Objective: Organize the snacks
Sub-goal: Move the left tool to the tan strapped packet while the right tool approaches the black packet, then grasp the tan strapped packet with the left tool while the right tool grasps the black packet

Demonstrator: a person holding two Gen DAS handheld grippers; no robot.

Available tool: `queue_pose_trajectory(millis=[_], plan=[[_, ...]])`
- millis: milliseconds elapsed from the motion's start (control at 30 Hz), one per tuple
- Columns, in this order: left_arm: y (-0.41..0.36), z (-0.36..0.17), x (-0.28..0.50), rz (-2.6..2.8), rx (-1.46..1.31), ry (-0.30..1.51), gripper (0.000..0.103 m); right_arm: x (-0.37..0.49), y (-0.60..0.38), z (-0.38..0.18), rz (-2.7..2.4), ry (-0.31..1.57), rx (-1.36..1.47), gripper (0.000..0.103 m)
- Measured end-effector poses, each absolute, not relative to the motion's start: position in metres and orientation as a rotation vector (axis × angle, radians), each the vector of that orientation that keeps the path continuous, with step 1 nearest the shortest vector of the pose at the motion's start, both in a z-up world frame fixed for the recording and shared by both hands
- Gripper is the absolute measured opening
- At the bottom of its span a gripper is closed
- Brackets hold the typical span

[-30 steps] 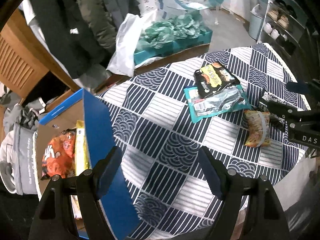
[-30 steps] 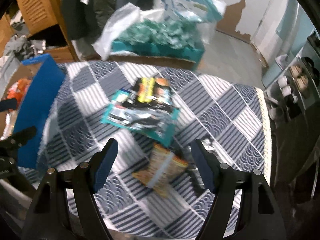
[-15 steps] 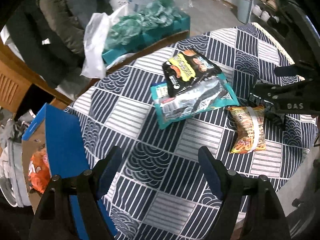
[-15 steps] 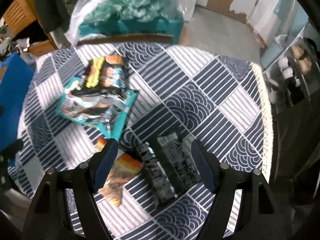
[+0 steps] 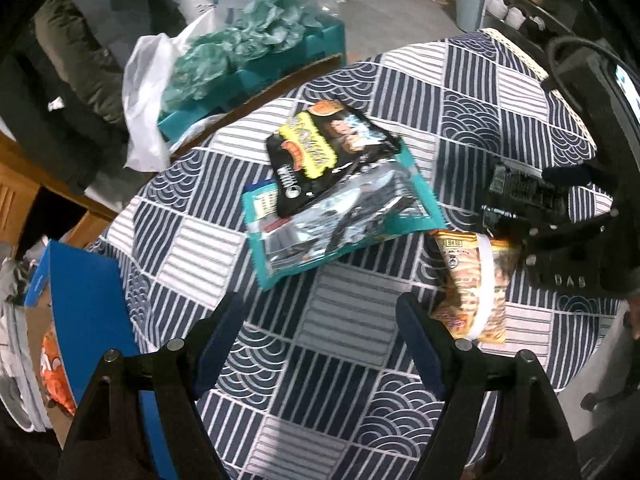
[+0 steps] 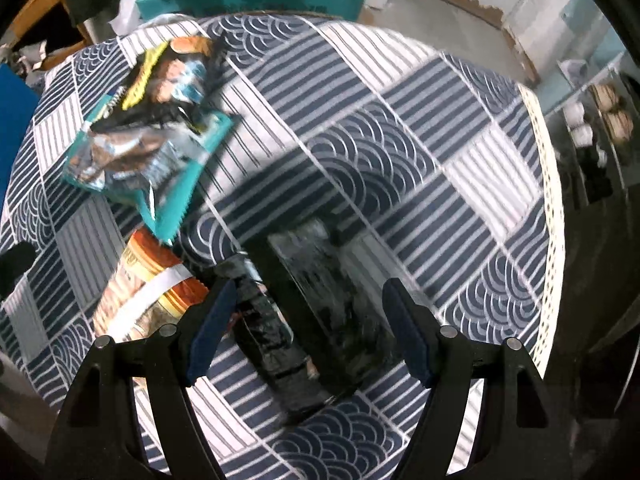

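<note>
Snacks lie scattered on a round table covered by a navy-and-white patterned tablecloth (image 5: 360,360).

Left wrist view: the left gripper (image 5: 320,344) hangs above the cloth with its jaws spread wide and nothing between them. Ahead of it, near the middle of the table, a black snack bag with yellow lettering (image 5: 324,152) rests partly on top of a teal-edged silver bag (image 5: 340,224). To the right, an orange snack packet (image 5: 476,284) with a white band lies just beside the teal bag's corner. Beyond it, dark packets (image 5: 520,196) sit under the right gripper (image 5: 568,220), which reaches in from the right edge. At the left edge of the table stands a cardboard box with a blue flap (image 5: 88,308), and an orange bag (image 5: 56,372) shows inside it. Past the far rim, a white plastic bag (image 5: 148,92) and a teal crate of green wrapping (image 5: 248,52) sit on the floor.

Right wrist view: the right gripper (image 6: 308,332) also has its jaws spread apart. Between them, low over the cloth (image 6: 400,128), lie two dark packets: a wider one (image 6: 332,304) and a narrower one (image 6: 272,344) touching its left side; both are blurred. Whether the fingers touch them cannot be told. The orange packet (image 6: 148,284) lies just left of the left finger. The teal-edged bag (image 6: 152,160) and the black bag (image 6: 168,76) overlapping it sit further back on the left.
</note>
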State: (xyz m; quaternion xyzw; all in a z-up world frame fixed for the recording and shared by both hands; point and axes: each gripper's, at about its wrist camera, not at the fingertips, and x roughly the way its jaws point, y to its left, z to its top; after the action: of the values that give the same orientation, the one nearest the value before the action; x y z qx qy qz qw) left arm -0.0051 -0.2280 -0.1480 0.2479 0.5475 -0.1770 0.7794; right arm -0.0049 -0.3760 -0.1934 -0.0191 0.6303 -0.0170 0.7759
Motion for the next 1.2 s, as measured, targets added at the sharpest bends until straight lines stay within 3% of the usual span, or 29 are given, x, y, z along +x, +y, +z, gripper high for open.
queue_pose_trajectory(millis=[400,767,1200], plan=[[-0.251,-0.147,-0.018,-0.520,0.525,1.185,0.080,-0.045,-0.395,-0.186,-0.056,1.369,0.022,0.076],[-0.278,-0.146,-0.042,-0.705,0.606,1.077,0.080,-0.083,-0.425,-0.179,-0.120,1.345,0.094,0.076],[-0.313,-0.187,-0.053,-0.769,0.741,1.132,0.080,-0.087,-0.429,-0.172,-0.134,1.330,0.066,0.076]])
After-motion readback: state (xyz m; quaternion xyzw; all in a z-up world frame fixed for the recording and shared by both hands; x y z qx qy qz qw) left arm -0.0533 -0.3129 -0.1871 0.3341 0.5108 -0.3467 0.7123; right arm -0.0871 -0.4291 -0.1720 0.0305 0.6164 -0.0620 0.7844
